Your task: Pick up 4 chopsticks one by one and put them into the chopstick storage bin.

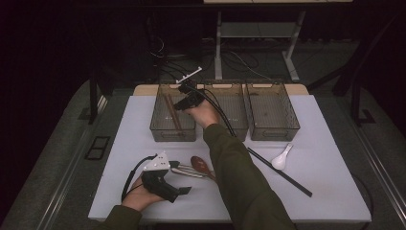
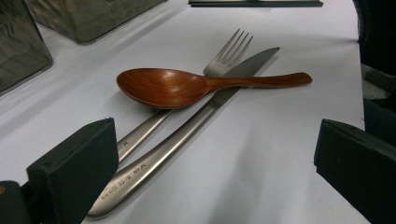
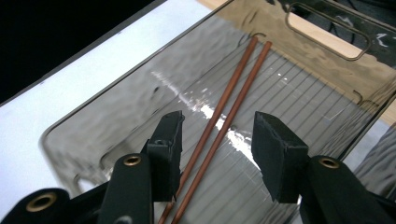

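The right gripper (image 3: 217, 140) hangs released over the left bin (image 1: 160, 125), its jaws either side of the chopsticks (image 3: 233, 88). They lie in the bin, perhaps flat, running away toward its far wall. The left gripper (image 2: 210, 172) gapes before a spoon (image 2: 187, 86).

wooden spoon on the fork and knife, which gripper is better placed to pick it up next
Left. The left gripper sits open on the table with the brown wooden spoon, lying across the steel fork and steel knife, right ahead of its jaws. The right gripper is open over the copper-coloured chopsticks in the far left smoky plastic bin.
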Motion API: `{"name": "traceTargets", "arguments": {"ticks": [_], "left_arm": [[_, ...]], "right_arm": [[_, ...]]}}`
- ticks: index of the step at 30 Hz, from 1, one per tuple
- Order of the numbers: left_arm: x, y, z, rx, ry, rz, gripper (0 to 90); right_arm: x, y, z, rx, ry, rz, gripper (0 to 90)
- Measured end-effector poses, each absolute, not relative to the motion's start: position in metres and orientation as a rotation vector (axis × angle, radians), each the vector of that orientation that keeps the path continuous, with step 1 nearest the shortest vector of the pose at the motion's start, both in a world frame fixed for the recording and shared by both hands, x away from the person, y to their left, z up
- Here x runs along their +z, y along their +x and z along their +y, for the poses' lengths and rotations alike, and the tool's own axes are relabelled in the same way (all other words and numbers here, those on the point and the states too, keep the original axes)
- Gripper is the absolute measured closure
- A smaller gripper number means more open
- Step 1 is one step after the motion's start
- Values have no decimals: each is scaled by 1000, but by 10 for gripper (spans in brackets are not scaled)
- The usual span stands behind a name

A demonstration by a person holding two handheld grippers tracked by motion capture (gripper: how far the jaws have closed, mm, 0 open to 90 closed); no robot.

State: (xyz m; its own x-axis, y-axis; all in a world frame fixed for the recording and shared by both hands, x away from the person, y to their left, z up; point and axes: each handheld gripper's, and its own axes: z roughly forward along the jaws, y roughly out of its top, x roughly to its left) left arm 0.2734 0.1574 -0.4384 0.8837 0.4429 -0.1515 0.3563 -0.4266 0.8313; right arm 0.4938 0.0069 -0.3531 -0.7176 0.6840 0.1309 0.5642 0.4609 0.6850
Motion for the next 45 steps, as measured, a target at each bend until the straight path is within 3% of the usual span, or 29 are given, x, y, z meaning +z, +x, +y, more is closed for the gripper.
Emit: {"name": "traceTargets", "arguments": {"ticks": [6, 10, 26, 45], "left_arm": [[-438, 274, 157, 108, 2061, 576, 0], [-438, 273, 158, 106, 2058, 581, 0], [-439, 273, 157, 102, 2055, 592, 0], [-439, 273, 156, 98, 2075, 586, 0]], "right_arm": [[-349, 481, -5, 1136, 1066, 2528, 385], [-349, 472, -14, 1124, 1011, 2548, 349], [-341, 433, -65, 1208, 937, 2530, 290], [-348, 399, -109, 1267, 891, 2507, 279]]}}
